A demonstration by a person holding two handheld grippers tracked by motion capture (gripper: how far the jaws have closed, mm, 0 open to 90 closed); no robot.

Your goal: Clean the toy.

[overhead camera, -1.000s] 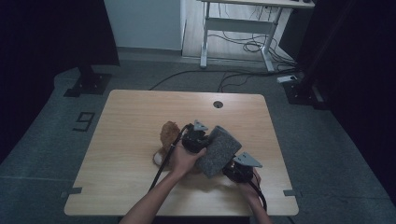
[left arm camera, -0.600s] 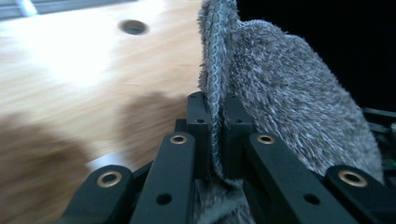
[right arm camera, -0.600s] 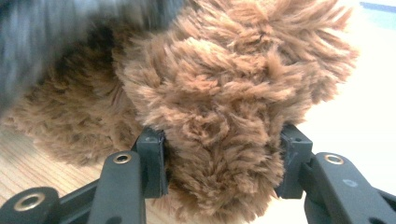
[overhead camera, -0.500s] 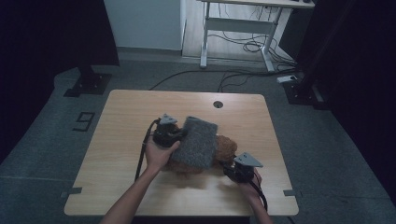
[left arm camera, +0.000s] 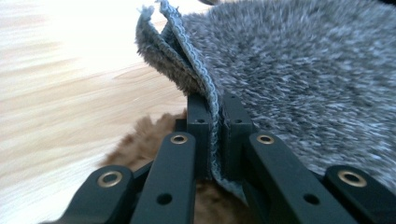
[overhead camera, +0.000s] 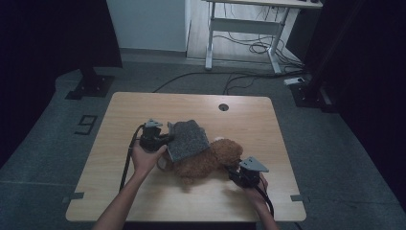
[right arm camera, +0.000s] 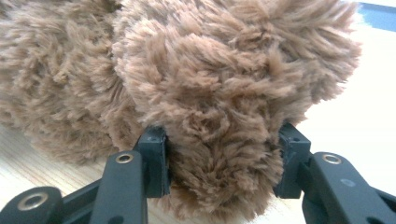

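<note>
A brown plush toy (overhead camera: 206, 163) lies on the wooden table (overhead camera: 143, 105), near its middle. A grey fuzzy cloth (overhead camera: 187, 139) drapes over the toy's left part. My left gripper (overhead camera: 167, 140) holds the cloth's left edge, and in the left gripper view its jaws (left arm camera: 215, 105) are shut on the folded hem of the cloth (left arm camera: 299, 70). Brown fur shows below them. At the toy's right end my right gripper (overhead camera: 234, 171) grips it. In the right gripper view both pads (right arm camera: 224, 144) press into a rounded lump of the plush toy (right arm camera: 196, 84).
A round cable hole (overhead camera: 223, 107) sits near the table's far edge. Behind the table stand a white desk frame (overhead camera: 239, 28) and loose cables on the floor. A black stand base (overhead camera: 88, 86) is at the far left.
My left gripper has carried the grey cloth leftward across the toy, baring the toy's right end. The right gripper has kept its place on the toy.
</note>
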